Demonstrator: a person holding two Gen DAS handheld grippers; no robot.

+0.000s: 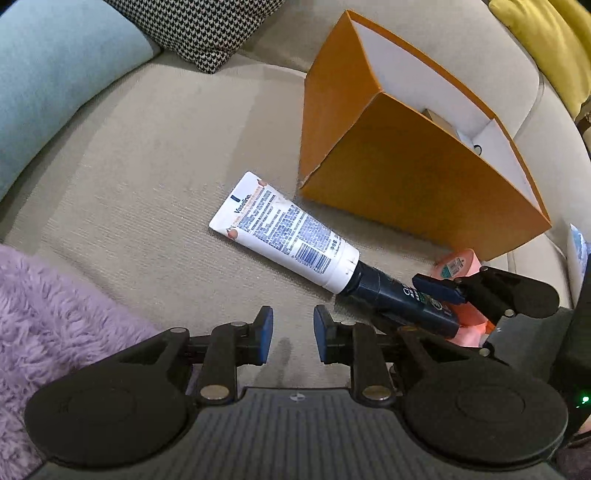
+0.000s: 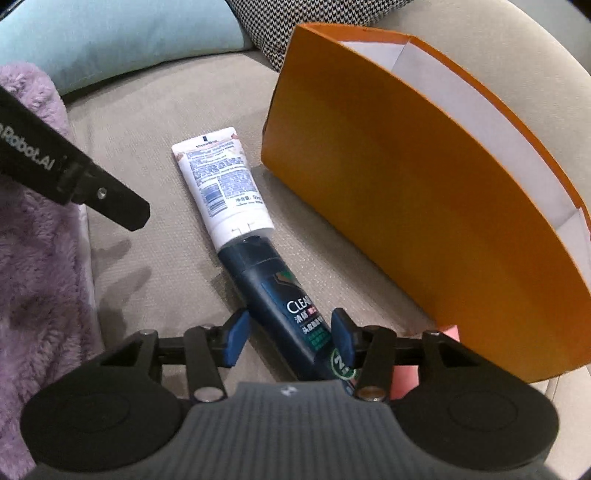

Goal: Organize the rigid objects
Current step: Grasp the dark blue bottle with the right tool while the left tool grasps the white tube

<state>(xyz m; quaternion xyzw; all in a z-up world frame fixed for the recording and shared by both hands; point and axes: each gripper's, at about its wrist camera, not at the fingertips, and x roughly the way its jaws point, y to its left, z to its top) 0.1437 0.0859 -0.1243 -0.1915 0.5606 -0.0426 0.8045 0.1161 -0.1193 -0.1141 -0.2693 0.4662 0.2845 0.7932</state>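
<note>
On the beige sofa seat (image 1: pixel 129 177), between my two grippers, lie the items under sorting. Right gripper (image 2: pixel 290 338): fingers spread moderately, straddling the dark blue Clear bottle (image 2: pixel 284 299) near its lower body; the right pad (image 2: pixel 341 338) sits at the bottle's edge, the left pad (image 2: pixel 236 338) stands off it with a visible gap. Contact on the right side cannot be confirmed. Bottle lies flat on the cushion, not lifted.

White Vaseline tube (image 1: pixel 280 229) lies flat, its cap end butted against the top of the blue bottle, the two forming one diagonal line. Crimped end of the tube points toward the houndstooth cushion (image 1: pixel 199 29).

Left gripper (image 1: pixel 293 339): fingers narrowly parted, nothing between them, hovering over bare cushion just beside the bottle.

Orange box (image 1: pixel 406 184) stands open-topped just beyond the tube, white inside; a small object is visible within, not identifiable. Pink container (image 1: pixel 458 264) lies near the box's near corner, partly hidden behind my right gripper. Lilac fluffy throw (image 1: pixel 55 325) at left; pale blue cushion (image 1: pixel 48 74) behind it.
</note>
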